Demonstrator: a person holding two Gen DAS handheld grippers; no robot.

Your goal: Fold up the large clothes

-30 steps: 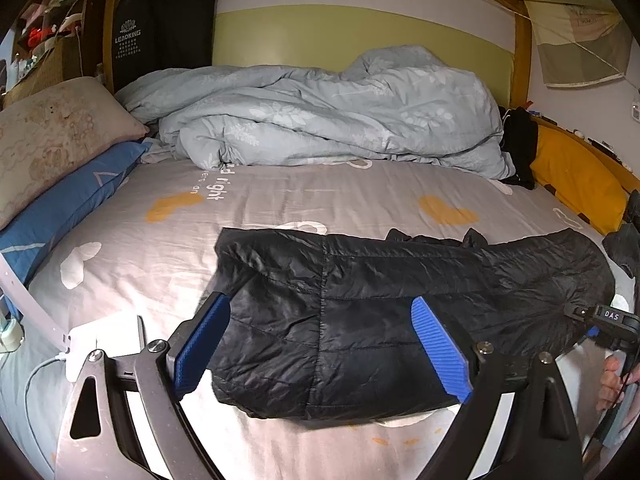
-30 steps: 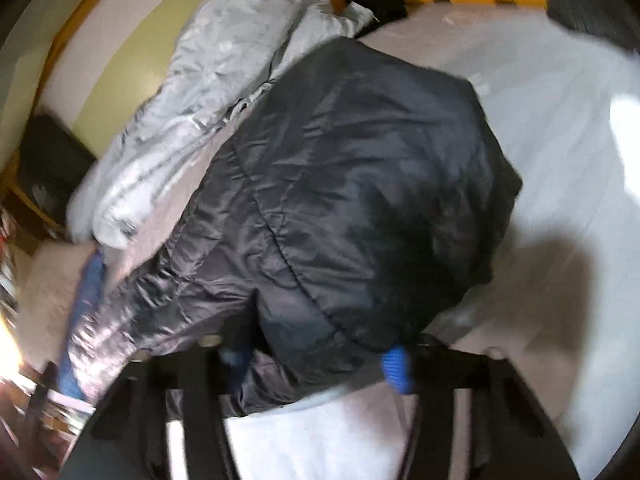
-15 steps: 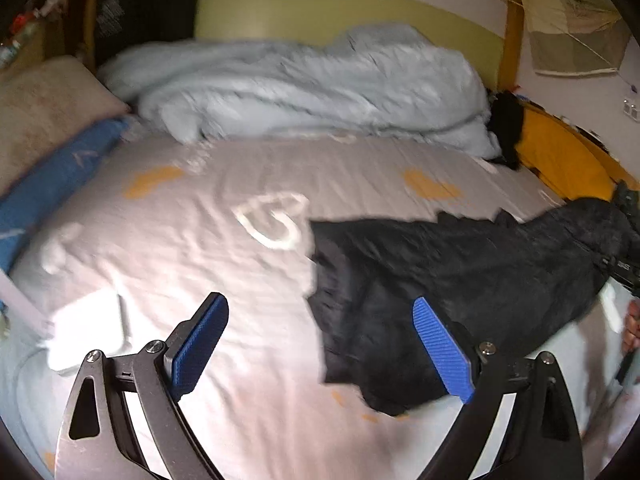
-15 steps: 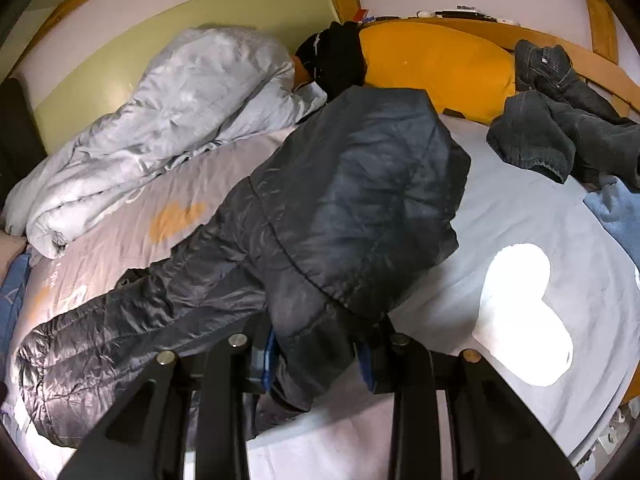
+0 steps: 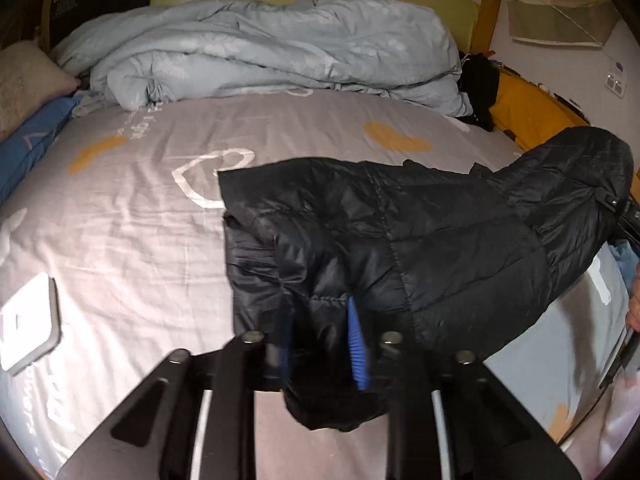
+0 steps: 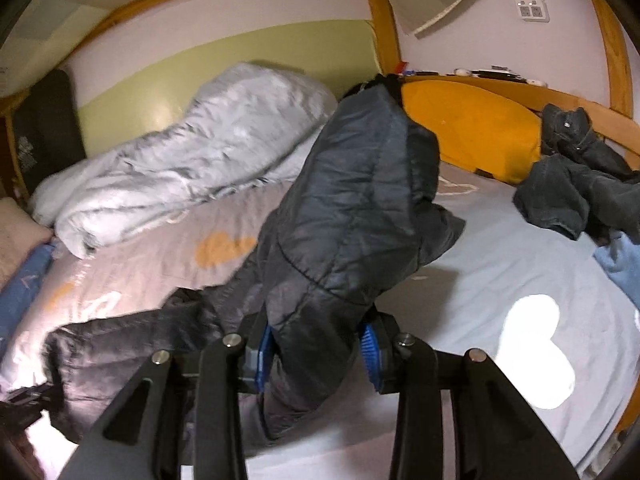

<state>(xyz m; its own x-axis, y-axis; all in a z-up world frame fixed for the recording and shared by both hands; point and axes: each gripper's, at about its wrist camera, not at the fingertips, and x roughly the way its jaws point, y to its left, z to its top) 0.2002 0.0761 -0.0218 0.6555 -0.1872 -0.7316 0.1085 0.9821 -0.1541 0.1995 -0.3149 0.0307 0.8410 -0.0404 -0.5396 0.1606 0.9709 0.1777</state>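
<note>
Both claws are on the black puffer jacket [image 5: 400, 240] now, which lies stretched across the grey heart-print bed sheet [image 5: 120, 240]. The left claw [image 5: 320, 344] is pinched together on the jacket's near edge, blue pads [image 5: 356, 344] pressing into bunched quilted fabric, with a dark fold hanging below the fingers (this view is a bit blurred at the tips). Over on the other side, the right claw [image 6: 316, 352] is clamped on a thick wad of the same jacket [image 6: 352, 220], which rises up in front of the camera, lifted off the sheet, while the rest trails away to the left along the bed. In the left wrist view that raised end shows at the far right, humped above the mattress. Behind the jacket, a rumpled pale blue duvet [image 5: 260, 48] is heaped against the green wall. A yellow cushion [image 6: 468, 128] sits along the wooden rail, dark jeans [image 6: 576, 184] are piled near it, and a white flat device [image 5: 28, 328] rests on the sheet at the left.
</note>
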